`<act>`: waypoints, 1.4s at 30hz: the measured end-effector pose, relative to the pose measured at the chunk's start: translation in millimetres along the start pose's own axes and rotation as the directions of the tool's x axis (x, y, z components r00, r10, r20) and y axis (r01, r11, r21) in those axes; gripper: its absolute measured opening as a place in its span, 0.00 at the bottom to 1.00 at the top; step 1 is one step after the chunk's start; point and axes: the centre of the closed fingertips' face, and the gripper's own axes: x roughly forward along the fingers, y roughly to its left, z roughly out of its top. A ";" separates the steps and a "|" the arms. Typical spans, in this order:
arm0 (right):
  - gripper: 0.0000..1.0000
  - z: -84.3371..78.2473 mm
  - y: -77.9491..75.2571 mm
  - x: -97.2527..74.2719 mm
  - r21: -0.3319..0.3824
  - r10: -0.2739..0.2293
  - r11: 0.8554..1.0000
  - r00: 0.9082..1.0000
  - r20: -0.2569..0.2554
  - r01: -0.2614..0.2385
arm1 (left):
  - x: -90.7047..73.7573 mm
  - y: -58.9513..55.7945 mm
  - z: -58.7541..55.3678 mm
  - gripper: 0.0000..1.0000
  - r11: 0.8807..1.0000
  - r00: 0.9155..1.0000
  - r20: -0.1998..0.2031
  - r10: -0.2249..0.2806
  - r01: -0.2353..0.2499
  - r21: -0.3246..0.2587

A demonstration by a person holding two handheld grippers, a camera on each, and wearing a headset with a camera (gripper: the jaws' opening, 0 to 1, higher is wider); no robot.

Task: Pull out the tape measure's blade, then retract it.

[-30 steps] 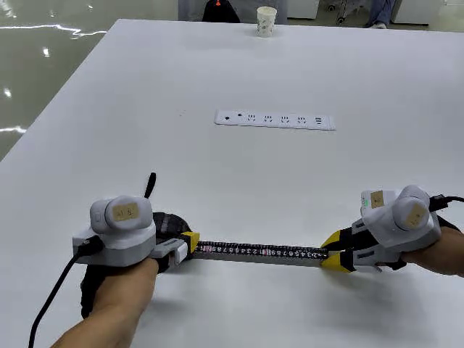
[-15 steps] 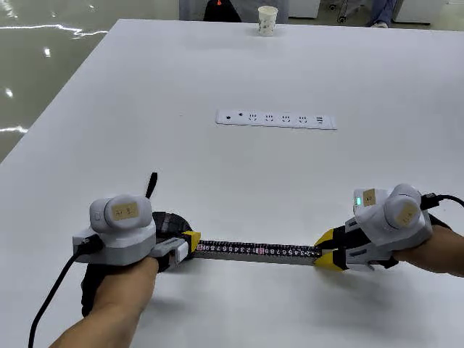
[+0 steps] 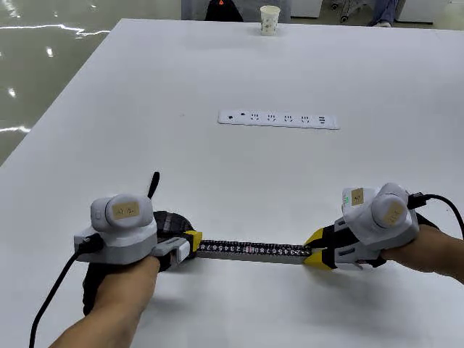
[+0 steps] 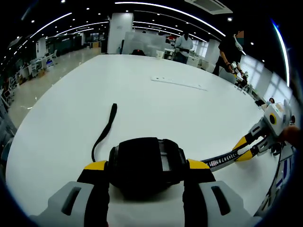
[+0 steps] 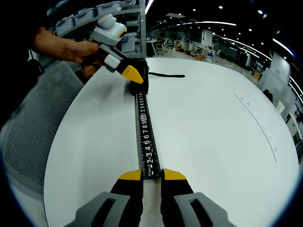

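A black tape measure case (image 3: 172, 223) lies on the white table (image 3: 290, 174), and my left gripper (image 3: 187, 243) is shut on it. In the left gripper view the case (image 4: 147, 163) sits between the yellow-tipped jaws of that gripper (image 4: 147, 165), its wrist strap (image 4: 105, 130) trailing away. The black blade (image 3: 250, 249) runs right from the case to my right gripper (image 3: 315, 250), which is shut on its end. In the right gripper view the numbered blade (image 5: 144, 132) leads from the right gripper (image 5: 151, 175) to the case (image 5: 142, 80).
A white power strip (image 3: 278, 119) lies mid-table, and a paper cup (image 3: 270, 19) stands at the far edge. A grey mesh chair (image 5: 38, 123) is beside the table's near edge. Cables hang from both grippers.
My right gripper has moved left toward the case with the blade end still held. The exposed blade is shorter. The left gripper and case have stayed put.
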 end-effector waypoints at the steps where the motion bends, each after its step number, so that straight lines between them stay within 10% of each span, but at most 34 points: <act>1: 0.10 1.0 0.3 0.8 0.000 0.000 1.000 1.000 0.001 0.000 | 0.0 0.0 0.0 0.58 1.000 1.000 0.000 0.000 0.000 0.000; 42: 0.10 36.8 3.4 29.7 -0.010 0.004 1.000 1.000 0.023 -0.004 | -1.4 1.0 0.3 0.58 1.000 1.000 -0.007 -0.009 0.009 0.000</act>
